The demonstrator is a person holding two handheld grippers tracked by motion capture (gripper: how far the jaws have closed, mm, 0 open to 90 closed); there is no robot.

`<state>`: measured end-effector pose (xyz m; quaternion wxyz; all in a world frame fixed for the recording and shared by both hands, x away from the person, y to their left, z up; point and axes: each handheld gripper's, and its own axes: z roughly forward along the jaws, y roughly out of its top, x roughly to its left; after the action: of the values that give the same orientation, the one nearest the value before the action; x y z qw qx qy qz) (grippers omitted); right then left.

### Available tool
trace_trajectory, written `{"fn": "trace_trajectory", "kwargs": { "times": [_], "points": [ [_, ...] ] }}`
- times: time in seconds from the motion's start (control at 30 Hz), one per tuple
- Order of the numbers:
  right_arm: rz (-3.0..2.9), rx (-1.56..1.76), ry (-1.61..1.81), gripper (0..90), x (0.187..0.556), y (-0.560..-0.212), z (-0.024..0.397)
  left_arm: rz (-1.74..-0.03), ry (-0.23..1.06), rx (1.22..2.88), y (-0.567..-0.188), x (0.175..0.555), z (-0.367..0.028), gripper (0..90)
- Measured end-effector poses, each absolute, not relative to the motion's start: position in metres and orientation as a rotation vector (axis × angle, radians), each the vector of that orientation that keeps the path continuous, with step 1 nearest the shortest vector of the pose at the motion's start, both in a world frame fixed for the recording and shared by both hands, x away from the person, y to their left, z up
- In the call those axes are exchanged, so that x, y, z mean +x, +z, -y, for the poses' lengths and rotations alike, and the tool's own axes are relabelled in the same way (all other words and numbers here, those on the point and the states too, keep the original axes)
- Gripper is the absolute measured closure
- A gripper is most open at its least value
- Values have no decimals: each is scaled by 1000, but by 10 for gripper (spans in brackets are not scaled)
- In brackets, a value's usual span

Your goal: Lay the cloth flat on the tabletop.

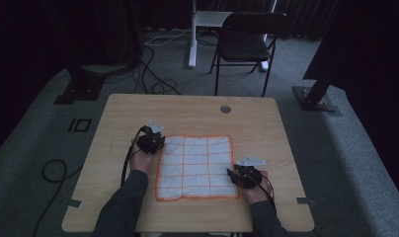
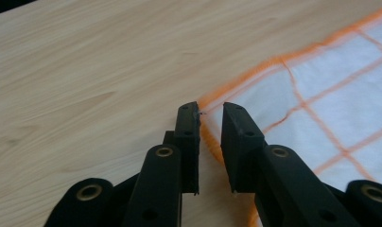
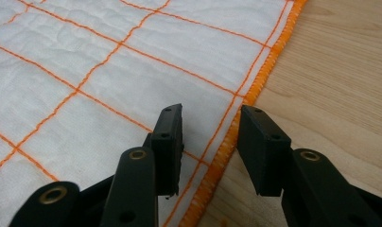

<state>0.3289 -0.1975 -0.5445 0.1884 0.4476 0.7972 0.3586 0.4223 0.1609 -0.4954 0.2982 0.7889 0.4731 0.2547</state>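
White square cloth with orange grid lines and hem (image 1: 196, 168) lay flat at the centre of the pale wooden worktop (image 1: 192, 106). We held the left gripper (image 2: 210, 113) at its ten-o'clock corner and the right gripper (image 3: 210, 124) at its four-o'clock edge, fingers apart, nothing clamped. We judged a fold about to begin; next, pinch the hem.

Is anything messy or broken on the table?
Nothing stands out. The white cloth with orange lines lies flat and nearly square on the table. The left tool sits at its corner and the right tool straddles its edge, neither gripping it.
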Motion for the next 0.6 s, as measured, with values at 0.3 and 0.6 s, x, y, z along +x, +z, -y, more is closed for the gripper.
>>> {"fn": "trace_trajectory", "kwargs": {
  "times": [0.3,0.6],
  "points": [
    [-2241,1260,1009,606,329,-545,197,-1282,654,2057,-500,415,-172,735],
    [-2243,1256,1008,604,329,-545,198,-1253,575,2044,-509,395,-164,697]
  ]
}}
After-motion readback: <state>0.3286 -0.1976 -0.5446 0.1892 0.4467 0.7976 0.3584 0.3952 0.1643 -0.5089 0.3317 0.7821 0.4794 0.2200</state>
